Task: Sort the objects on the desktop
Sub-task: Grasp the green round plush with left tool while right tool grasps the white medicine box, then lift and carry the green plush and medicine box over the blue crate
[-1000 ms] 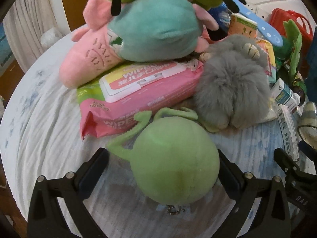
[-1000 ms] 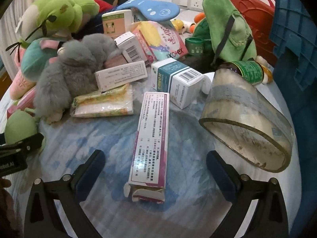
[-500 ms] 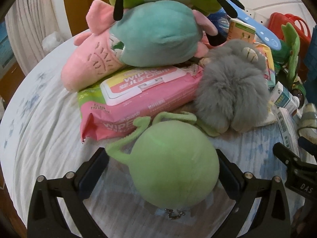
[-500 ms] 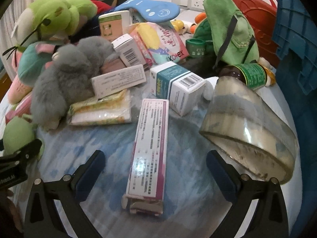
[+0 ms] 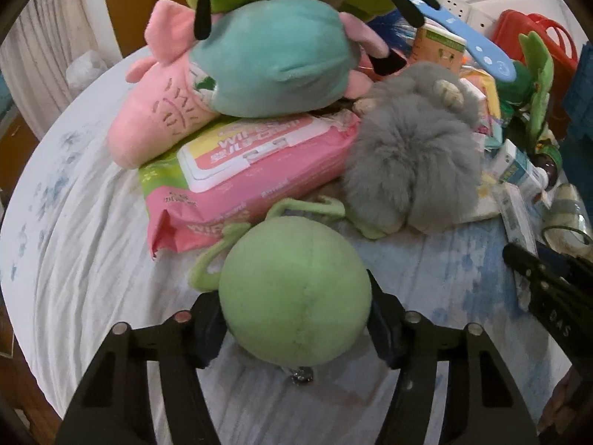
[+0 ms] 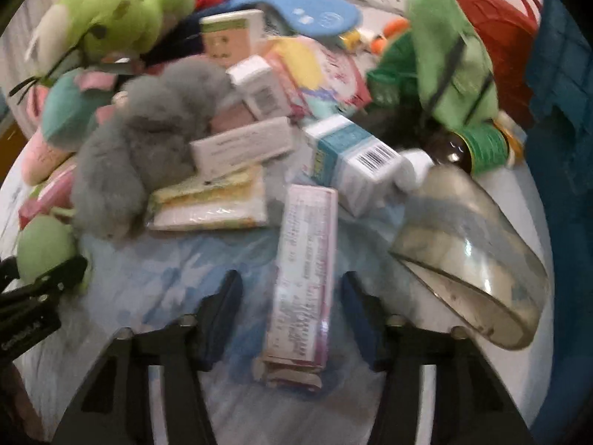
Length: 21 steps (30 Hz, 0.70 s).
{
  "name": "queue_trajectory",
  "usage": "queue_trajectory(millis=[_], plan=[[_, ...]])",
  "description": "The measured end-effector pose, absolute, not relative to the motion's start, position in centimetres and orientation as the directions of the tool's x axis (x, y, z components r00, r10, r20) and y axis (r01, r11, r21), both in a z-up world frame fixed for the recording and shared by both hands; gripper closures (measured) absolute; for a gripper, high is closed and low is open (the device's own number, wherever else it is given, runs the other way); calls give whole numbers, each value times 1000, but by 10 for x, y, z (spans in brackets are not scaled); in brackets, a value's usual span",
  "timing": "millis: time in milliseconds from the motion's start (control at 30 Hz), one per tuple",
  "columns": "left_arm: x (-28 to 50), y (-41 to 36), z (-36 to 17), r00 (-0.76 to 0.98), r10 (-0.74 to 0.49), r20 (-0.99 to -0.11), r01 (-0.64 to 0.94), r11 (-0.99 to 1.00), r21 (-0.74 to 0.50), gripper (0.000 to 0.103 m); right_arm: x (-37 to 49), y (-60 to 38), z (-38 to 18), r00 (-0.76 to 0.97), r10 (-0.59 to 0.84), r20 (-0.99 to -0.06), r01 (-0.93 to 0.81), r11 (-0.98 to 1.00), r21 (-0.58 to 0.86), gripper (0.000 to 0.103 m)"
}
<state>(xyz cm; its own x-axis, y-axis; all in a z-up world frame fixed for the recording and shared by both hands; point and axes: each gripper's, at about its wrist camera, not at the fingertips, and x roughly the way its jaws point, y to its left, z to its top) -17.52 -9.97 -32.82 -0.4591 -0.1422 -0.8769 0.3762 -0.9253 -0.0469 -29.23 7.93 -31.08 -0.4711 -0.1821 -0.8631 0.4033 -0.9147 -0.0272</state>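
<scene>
I judge the sorting barely begun: almost everything sits in one heap on the counter (image 5: 81, 244). My left claw (image 5: 296, 328) is clenched on the round green plush ball (image 5: 294, 291), both pads pressing its sides, at the near edge of the pile just in front of the pink wipes pack (image 5: 244, 170). My right claw (image 6: 291, 324) is released, its pads standing either side of the long pink-and-white box (image 6: 304, 274) without touching it; that view is blurred.

Left to sort: the grey fluffy toy (image 5: 411, 163), the pink and teal plush (image 5: 237, 74), the small cartons, the tissue packet (image 6: 211, 204), the brown bottle (image 6: 470, 148) and the tape roll (image 6: 470, 252).

As for containers, a red basket (image 6: 496, 37) and a blue crate (image 6: 559, 85) stand at the far right. I cannot see inside either.
</scene>
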Motion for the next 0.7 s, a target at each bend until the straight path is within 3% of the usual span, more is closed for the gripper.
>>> queue_trajectory(millis=[367,700], plan=[[-157,-98,-243,-600,-184,-779,330,-944,-31,41,-252,82,-248,-538,-266,-800,402,-915,34,74],[-177,-74,-145,-758,-149,-635,230,-972,-47,41,-225,79,-143,-752,-271,-601,370,-928,-44,74]])
